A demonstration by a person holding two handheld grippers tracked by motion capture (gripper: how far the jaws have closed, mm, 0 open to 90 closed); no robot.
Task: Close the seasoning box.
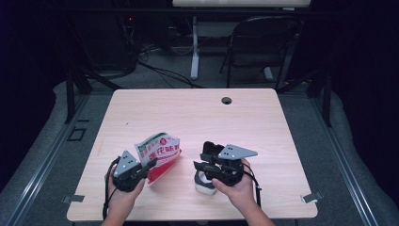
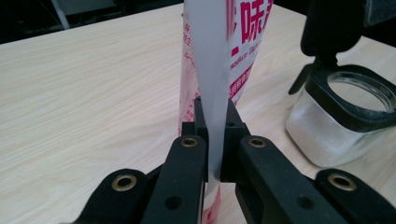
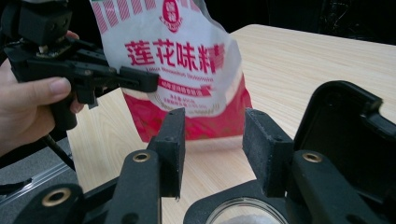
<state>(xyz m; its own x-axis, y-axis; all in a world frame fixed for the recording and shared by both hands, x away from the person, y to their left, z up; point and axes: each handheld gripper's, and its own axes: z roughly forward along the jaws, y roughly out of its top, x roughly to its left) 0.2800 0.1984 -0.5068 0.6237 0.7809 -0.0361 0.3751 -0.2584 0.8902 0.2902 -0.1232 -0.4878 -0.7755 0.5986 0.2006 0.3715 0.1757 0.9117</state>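
A red and white seasoning bag [image 1: 160, 153] with red print stands tilted on the table's near left. My left gripper [image 1: 147, 165] is shut on its side edge; in the left gripper view the thin white seam [image 2: 212, 70] runs between the closed jaws of the left gripper [image 2: 215, 108]. A square glass jar [image 1: 204, 184] with a black rim and a flipped-up black lid [image 1: 211, 149] sits near the front centre. My right gripper [image 1: 200, 165] hovers just above the jar, open, pointing at the bag [image 3: 187, 65]. Nothing lies between the jaws of the right gripper [image 3: 212, 128].
The light wooden table [image 1: 197, 113] has a cable hole [image 1: 227, 100] near its far edge. A black folding chair [image 1: 261, 42] stands behind it. In the left gripper view the jar [image 2: 343, 119] stands to the right of the bag, its lid [image 2: 331, 28] raised.
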